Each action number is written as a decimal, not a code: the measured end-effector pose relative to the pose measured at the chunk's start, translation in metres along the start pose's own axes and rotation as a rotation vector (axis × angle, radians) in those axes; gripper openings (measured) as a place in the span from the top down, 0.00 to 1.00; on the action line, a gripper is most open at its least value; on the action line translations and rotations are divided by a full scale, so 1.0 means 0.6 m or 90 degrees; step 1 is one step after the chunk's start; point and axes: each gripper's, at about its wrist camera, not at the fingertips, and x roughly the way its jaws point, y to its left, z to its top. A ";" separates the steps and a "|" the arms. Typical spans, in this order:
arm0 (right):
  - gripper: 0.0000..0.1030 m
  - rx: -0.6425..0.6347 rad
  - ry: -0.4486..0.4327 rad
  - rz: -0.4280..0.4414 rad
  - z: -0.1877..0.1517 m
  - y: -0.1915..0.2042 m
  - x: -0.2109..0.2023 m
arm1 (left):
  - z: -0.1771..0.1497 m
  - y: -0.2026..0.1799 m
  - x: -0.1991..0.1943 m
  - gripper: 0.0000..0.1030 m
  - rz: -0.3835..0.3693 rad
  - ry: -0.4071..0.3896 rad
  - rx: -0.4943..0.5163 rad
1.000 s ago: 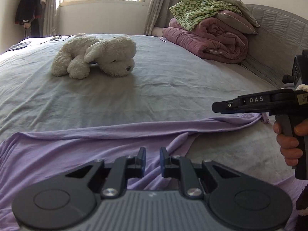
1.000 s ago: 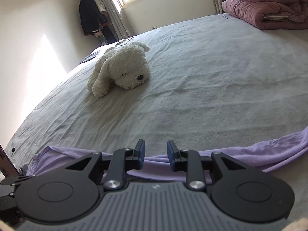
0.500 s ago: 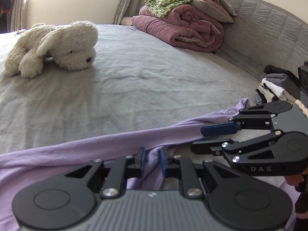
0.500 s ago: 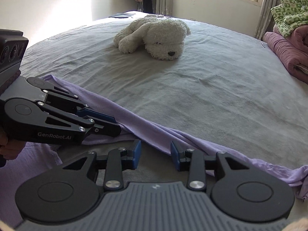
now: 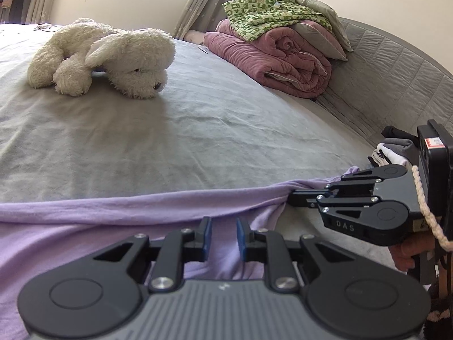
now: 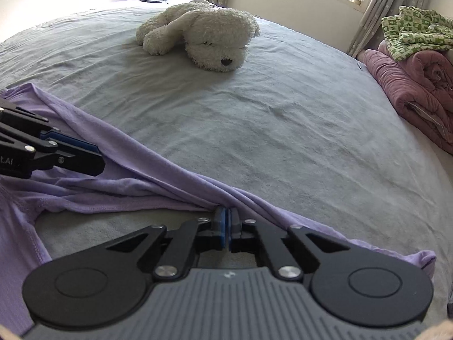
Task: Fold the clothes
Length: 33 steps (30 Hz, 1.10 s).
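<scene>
A lilac garment (image 5: pixel 119 206) lies spread along the near side of the grey bed, and it also shows in the right wrist view (image 6: pixel 119 189). My left gripper (image 5: pixel 223 236) is open with its jaws a little apart, low over the lilac cloth; in the right wrist view it enters from the left (image 6: pixel 85 155). My right gripper (image 6: pixel 226 228) is shut on a bunched fold of the lilac garment. In the left wrist view the right gripper (image 5: pixel 294 198) pinches the cloth's right end.
A white plush dog (image 5: pixel 107 56) lies on the grey sheet (image 5: pixel 198 130) further back. Rolled pink bedding (image 5: pixel 283 59) with a green patterned cloth (image 5: pixel 269 11) sits by the padded headboard (image 5: pixel 396 85). Folded clothes (image 5: pixel 393 150) are stacked at the right.
My right gripper has closed on the lilac fold; half a second ago its jaws were apart. Both grippers have shifted along the garment's edge, and the left one stays open.
</scene>
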 end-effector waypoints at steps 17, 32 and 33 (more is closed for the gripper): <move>1.00 0.018 0.001 -0.013 0.104 -0.044 0.133 | -0.003 0.055 0.006 0.79 0.049 -0.062 -0.110; 0.66 0.085 0.010 -0.077 0.049 -0.196 0.022 | -0.004 0.062 0.009 0.78 0.048 -0.064 -0.119; 0.66 0.085 0.019 -0.091 0.039 -0.213 0.015 | -0.004 0.062 0.009 0.78 0.048 -0.064 -0.119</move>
